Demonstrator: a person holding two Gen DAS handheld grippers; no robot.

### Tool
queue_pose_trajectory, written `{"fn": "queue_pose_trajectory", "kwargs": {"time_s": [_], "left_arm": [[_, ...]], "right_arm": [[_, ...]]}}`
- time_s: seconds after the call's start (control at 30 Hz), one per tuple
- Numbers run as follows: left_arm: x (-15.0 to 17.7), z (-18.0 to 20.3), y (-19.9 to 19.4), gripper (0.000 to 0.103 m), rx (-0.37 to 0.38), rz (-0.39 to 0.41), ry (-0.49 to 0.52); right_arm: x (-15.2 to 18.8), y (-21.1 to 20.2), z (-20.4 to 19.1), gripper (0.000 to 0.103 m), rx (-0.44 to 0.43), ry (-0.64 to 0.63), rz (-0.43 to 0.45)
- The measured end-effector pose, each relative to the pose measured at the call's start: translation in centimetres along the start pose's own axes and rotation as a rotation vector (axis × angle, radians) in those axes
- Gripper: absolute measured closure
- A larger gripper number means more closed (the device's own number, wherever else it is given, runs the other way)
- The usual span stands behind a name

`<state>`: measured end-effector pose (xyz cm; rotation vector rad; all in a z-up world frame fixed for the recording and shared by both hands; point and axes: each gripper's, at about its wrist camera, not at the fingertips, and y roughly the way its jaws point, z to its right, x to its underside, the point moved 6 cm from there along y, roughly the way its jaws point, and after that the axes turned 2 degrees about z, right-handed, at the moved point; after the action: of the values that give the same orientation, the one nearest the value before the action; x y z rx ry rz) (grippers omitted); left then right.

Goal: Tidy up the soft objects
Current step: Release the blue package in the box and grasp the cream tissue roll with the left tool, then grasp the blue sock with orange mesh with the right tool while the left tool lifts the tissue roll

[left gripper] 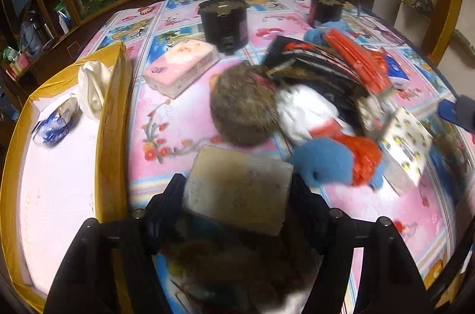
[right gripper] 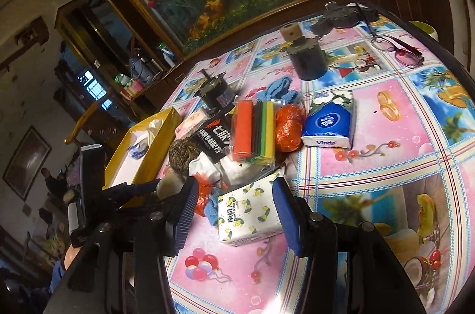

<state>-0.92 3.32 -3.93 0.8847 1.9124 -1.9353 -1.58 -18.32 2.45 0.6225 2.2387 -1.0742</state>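
In the left wrist view my left gripper (left gripper: 237, 180) is shut on a beige sponge block (left gripper: 234, 195), one finger against each side. Past it lie a brown furry round cushion (left gripper: 243, 106), a blue fluffy cloth (left gripper: 323, 165) and a red plastic bag (left gripper: 365, 162). In the right wrist view my right gripper (right gripper: 236, 186) stands open around a lemon-print tissue pack (right gripper: 249, 213) lying on the tablecloth. The right pad (right gripper: 286, 213) is at the pack's edge, while the left pad (right gripper: 187, 213) stands apart from it. The left gripper (right gripper: 130, 192) shows at the left.
A yellow box (left gripper: 112, 106) with a white inside stands at the left and holds a white cloth (left gripper: 92, 85). On the table lie a pink tissue pack (left gripper: 181, 64), a black pot (left gripper: 224, 20), a blue tissue pack (right gripper: 329, 121), a coloured pack (right gripper: 255, 129) and glasses (right gripper: 397, 46).
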Motion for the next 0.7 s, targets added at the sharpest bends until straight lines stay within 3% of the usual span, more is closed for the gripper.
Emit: {"fn": "queue_pose_trajectory", "kwargs": {"time_s": [0.13, 0.2, 0.23, 0.5, 0.6, 0.67, 0.7], "left_arm": [[1.0, -0.3, -2.2, 0.034, -0.001, 0.062, -0.026], [1.2, -0.5, -1.9, 0.034, 0.039, 0.04, -0.044], [1.3, -0.5, -1.6, 0.034, 0.011, 0.033, -0.028], [1.1, -0.3, -1.6, 0.034, 0.029, 0.04, -0.028], [1.1, -0.4, -1.6, 0.034, 0.035, 0.046, -0.032], [1.0, -0.4, -1.6, 0.034, 0.038, 0.049, -0.034], [1.0, -0.5, -1.6, 0.034, 0.04, 0.05, -0.036]], "right_arm": [[0.1, 1.2, -2.4, 0.047, -0.029, -0.097, -0.046], [0.5, 2.6, -4.1, 0.047, -0.051, -0.164, -0.107], [0.6, 3.4, -4.7, 0.047, -0.054, -0.19, -0.13], [1.3, 9.0, -5.7, 0.047, -0.03, -0.337, -0.281], [1.8, 10.2, -6.1, 0.047, 0.0, -0.382, -0.299], [2.1, 10.5, -6.5, 0.05, 0.026, -0.42, -0.294], [2.4, 10.7, -6.6, 0.058, 0.039, -0.442, -0.304]]}}
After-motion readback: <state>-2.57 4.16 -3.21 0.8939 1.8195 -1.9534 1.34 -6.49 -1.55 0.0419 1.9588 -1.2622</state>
